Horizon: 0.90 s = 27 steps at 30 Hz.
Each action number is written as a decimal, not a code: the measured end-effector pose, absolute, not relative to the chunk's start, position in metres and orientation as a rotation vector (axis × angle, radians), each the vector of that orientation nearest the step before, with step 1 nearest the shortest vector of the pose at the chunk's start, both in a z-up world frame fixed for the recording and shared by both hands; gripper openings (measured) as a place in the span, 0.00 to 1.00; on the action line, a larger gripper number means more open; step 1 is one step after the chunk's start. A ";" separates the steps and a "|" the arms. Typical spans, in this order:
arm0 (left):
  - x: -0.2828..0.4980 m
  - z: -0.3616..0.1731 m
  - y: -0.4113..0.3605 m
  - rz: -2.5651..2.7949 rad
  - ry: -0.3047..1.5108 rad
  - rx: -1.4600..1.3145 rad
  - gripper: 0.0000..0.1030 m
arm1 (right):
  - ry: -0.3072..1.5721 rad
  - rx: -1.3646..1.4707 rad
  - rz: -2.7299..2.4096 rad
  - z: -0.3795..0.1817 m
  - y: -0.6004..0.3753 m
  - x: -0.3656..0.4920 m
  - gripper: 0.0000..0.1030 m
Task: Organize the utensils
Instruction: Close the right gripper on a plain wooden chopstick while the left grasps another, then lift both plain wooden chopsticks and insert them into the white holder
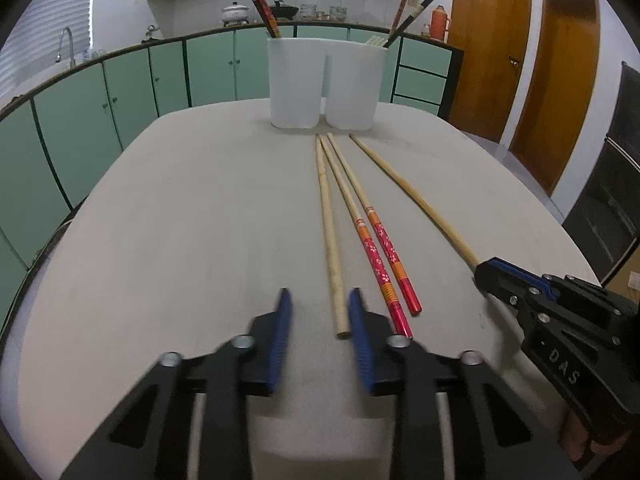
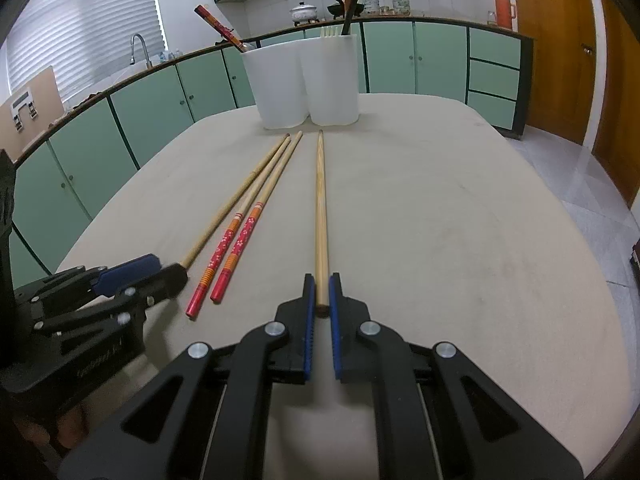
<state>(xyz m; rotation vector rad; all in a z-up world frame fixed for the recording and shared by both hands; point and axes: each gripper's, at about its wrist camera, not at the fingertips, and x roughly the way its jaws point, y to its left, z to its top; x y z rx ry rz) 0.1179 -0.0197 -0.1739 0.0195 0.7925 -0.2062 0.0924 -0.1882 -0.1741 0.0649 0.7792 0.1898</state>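
Several chopsticks lie lengthwise on the beige table [image 1: 180,240]. My left gripper [image 1: 319,292] is open around the near end of a plain wooden chopstick [image 1: 326,208]. That stick lies close to the right pad, and a clear gap separates it from the left pad. To its right lies a red flowered pair [image 1: 380,256] [image 2: 232,248]. My right gripper [image 2: 321,280] [image 1: 486,270] is shut on the near end of a second plain chopstick [image 2: 321,208] [image 1: 416,200], which still rests on the table. A white two-part holder [image 1: 328,80] [image 2: 304,80] at the far end holds red and black chopsticks and a white fork.
Green cabinets [image 1: 120,100] run behind the table, with a pot [image 1: 235,12], a wok and an orange thermos [image 1: 439,20] on the counter. Wooden doors [image 1: 488,52] stand at the right. A sink tap [image 1: 66,44] is at the left. The table edge curves close on both sides.
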 end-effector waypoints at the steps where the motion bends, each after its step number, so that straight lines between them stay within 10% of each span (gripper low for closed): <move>1: 0.119 -0.174 -0.020 -0.211 0.793 0.019 0.07 | 0.779 0.063 0.189 -0.174 -0.188 0.092 0.06; 27: 0.121 -0.044 -0.003 -0.193 0.493 0.013 0.06 | 0.552 0.038 0.220 -0.061 -0.213 0.096 0.06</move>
